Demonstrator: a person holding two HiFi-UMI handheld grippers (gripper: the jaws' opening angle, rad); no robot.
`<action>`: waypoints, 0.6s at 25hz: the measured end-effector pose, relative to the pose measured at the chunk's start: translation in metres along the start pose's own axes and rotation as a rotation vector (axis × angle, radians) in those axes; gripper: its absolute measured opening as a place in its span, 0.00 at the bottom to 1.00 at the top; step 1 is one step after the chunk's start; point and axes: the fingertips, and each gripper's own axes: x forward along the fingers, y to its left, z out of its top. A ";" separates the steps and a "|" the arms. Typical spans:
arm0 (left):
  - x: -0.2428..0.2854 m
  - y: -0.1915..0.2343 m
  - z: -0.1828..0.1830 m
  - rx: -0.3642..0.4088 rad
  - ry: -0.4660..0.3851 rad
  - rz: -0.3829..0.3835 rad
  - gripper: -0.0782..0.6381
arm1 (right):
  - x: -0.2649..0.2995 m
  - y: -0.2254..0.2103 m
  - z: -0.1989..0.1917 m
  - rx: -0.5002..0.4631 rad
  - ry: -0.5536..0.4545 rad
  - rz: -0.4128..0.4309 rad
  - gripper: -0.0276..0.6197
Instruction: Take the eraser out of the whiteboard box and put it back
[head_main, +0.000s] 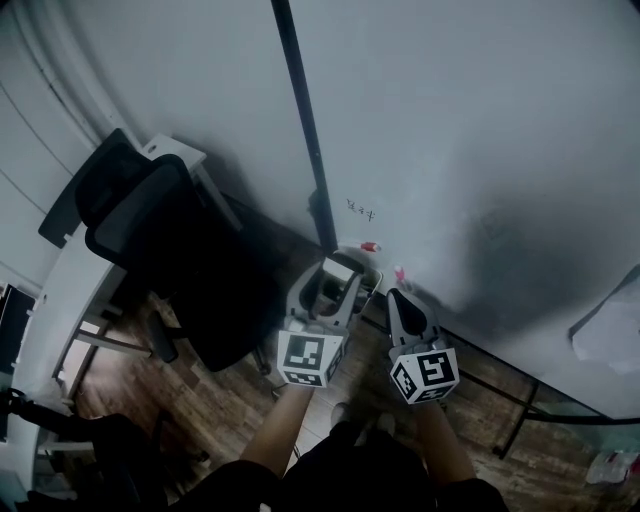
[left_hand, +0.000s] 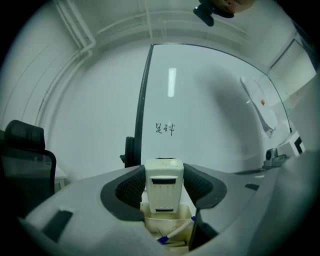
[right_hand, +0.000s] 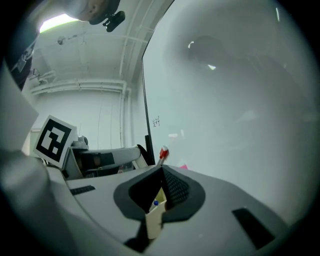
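Observation:
A white eraser stands upright between the jaws of my left gripper, which is shut on it. It hangs just above the cream whiteboard box, which holds a blue-capped marker. In the head view the left gripper sits in front of the whiteboard, beside the box. My right gripper is shut on the box wall; a red-capped marker pokes up behind it. In the head view the right gripper is at the box's right side.
A black office chair and a white desk stand to the left. A black vertical frame strip runs down the whiteboard. A sheet of paper hangs on the board at right. Wooden floor lies below.

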 end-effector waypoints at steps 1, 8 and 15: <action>-0.004 -0.001 0.004 0.000 -0.012 0.002 0.43 | -0.002 0.002 0.002 -0.001 -0.004 0.003 0.05; -0.032 -0.012 0.024 0.001 -0.060 0.019 0.43 | -0.023 0.015 0.022 -0.017 -0.043 0.029 0.05; -0.075 -0.036 0.061 0.010 -0.134 0.034 0.43 | -0.067 0.036 0.067 -0.077 -0.142 0.072 0.05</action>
